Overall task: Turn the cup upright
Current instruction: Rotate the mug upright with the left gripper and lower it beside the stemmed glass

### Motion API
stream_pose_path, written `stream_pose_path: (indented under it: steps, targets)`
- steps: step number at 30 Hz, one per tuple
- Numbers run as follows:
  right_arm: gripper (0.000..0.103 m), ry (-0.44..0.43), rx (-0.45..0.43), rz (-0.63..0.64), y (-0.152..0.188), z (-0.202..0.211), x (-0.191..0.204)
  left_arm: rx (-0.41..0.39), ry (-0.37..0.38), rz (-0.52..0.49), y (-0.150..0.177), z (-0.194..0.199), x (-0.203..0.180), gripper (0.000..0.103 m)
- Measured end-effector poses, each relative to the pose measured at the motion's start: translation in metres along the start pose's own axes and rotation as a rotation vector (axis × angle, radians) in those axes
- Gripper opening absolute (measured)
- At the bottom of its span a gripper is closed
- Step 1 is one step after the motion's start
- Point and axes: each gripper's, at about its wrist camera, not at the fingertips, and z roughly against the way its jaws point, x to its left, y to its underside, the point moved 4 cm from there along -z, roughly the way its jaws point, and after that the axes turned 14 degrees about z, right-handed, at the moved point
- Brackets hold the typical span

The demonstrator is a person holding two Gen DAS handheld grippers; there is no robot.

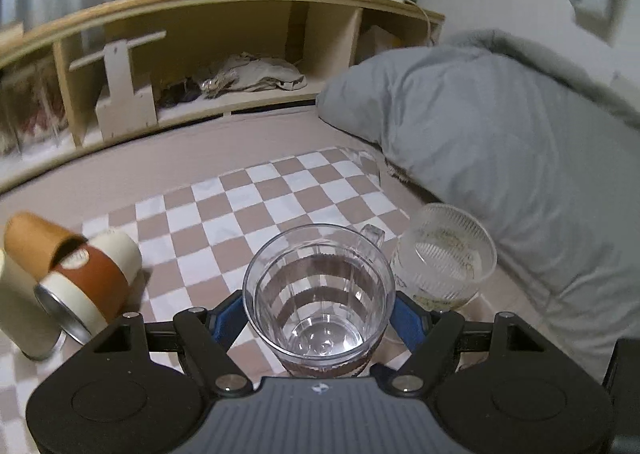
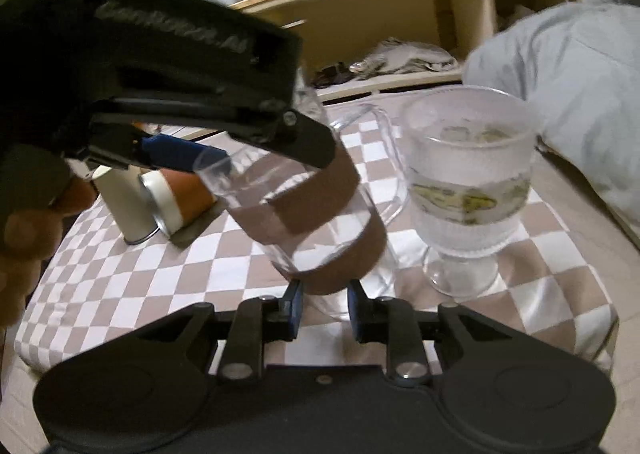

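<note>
A clear handled cup (image 1: 320, 294) with brown bands is held in my left gripper (image 1: 320, 318), whose blue pads press its sides near the rim; its mouth faces the left wrist camera. In the right wrist view the cup (image 2: 312, 209) hangs tilted above the checkered cloth (image 2: 160, 274), with the left gripper's fingers (image 2: 180, 151) clamped at its rim. My right gripper (image 2: 324, 308) sits just below the cup's base, its jaws narrowly apart and holding nothing that I can see.
A ribbed glass goblet (image 2: 468, 181) stands right of the cup, also seen in the left wrist view (image 1: 444, 254). A cream and rust tumbler (image 1: 88, 286) lies on its side at left beside a cream cylinder (image 2: 124, 201). A grey pillow (image 1: 500, 141) and wooden shelf (image 1: 224, 53) lie behind.
</note>
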Motion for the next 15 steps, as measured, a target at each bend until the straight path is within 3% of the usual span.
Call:
stream_pose_path:
  steps: [9,15]
  targets:
    - [0.028,0.0,0.019,0.003,0.001,-0.007,-0.002,-0.002,-0.041,-0.093,0.006,-0.003,-0.014,0.077]
    - [0.03,0.007,0.015,0.009,0.001,-0.004,-0.002,-0.009,0.022,-0.019,0.005,0.005,-0.009,0.081]
